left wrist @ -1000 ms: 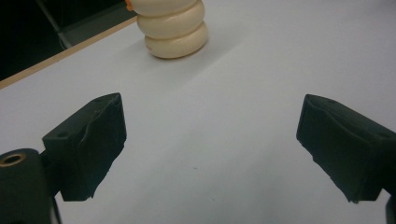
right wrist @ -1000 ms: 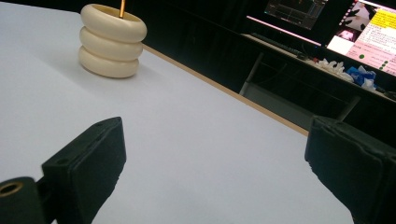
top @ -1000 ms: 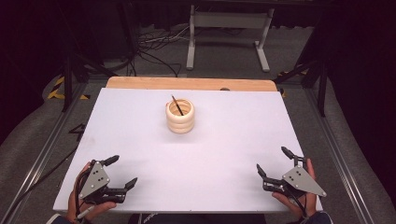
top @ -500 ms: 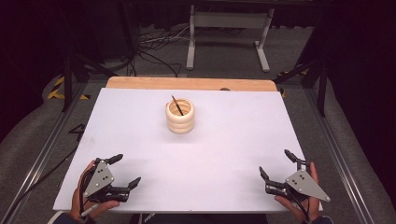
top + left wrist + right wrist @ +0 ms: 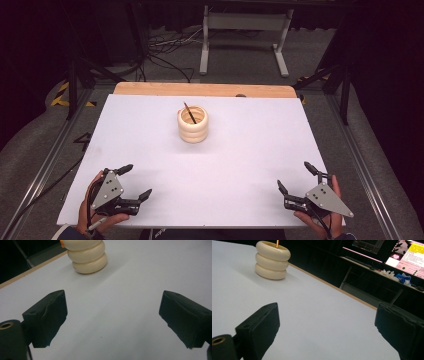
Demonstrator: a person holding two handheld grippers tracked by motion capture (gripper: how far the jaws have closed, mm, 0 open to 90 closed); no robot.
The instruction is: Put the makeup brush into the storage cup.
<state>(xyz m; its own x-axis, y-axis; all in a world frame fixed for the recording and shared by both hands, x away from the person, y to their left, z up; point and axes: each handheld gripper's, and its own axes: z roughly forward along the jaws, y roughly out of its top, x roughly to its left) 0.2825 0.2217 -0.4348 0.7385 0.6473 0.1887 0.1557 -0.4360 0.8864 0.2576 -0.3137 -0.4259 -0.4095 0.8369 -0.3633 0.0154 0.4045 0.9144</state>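
Toward the far middle of the desk (image 5: pixel 150 150) stands a cream holder (image 5: pixel 193 124) shaped like three stacked rings, upright, with a thin dark stick (image 5: pixel 189 113) leaning inside it, its top tilted to the far left rim. From the right gripper view that stick looks orange-brown where it rises above the rim; what kind of tool it is cannot be told.

Both tools wait well apart from the holder, at the near edge. The left hand-held gripper (image 5: pixel 135 182) is released, jaws spread wide over bare white surface, and the right hand-held gripper (image 5: pixel 295 176) is likewise released and empty.

The step in hand looks like an approach to the holder and its stick. To do it well, one tool should probably steady the ringed body low down, around the bottom ring, since a light pot may slide or tip. The other should come in from above, line its jaws with the stick's lean, and pinch the exposed end before lifting along that slant, not straight up, so the rim is not dragged.
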